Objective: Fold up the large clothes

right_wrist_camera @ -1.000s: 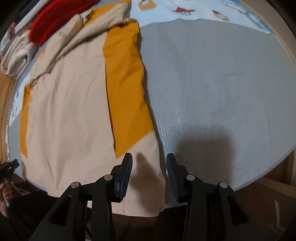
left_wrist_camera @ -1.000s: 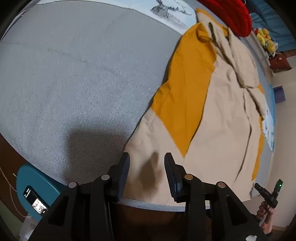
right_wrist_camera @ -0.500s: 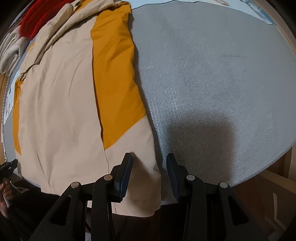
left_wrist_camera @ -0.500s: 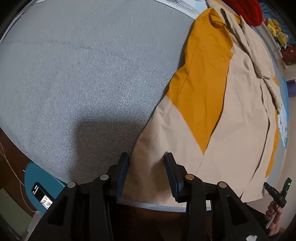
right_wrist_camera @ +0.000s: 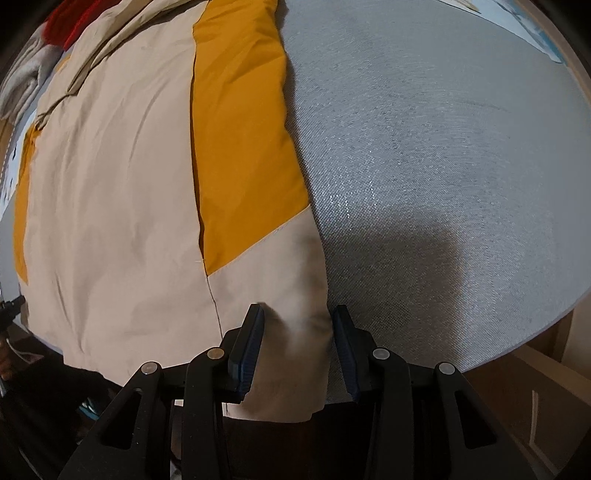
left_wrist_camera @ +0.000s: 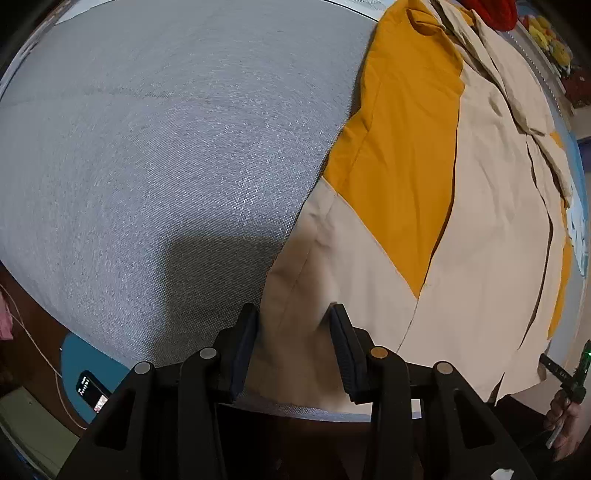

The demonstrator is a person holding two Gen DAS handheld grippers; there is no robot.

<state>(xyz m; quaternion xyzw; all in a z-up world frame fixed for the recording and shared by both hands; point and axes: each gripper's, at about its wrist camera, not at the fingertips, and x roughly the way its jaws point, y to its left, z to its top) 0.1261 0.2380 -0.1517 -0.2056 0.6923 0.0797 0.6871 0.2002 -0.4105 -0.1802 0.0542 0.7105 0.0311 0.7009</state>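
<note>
A large beige jacket (left_wrist_camera: pixel 480 221) with orange panels (left_wrist_camera: pixel 406 147) lies spread flat on the grey bed cover (left_wrist_camera: pixel 147 147). My left gripper (left_wrist_camera: pixel 293 314) points straight down over the jacket's near left hem corner. Its jaws stand apart with beige cloth between the fingertips, not pinched. In the right wrist view the same jacket (right_wrist_camera: pixel 110 184) fills the left half. My right gripper (right_wrist_camera: pixel 297 314) hangs over the near right hem corner, open. A small pucker of cloth lies between its fingers, and the right finger sits at the jacket's edge.
The grey cover (right_wrist_camera: pixel 443 147) stretches wide on both sides of the jacket, its near edge just below the grippers. A red garment (left_wrist_camera: pixel 491 11) lies at the jacket's far end. A blue round object (left_wrist_camera: pixel 85 373) sits below the bed edge. A hand (left_wrist_camera: pixel 565 417) holds a small black device.
Both wrist views have closed in on the near hem, which now looks larger and lies between the fingertips. Jaw gaps look the same.
</note>
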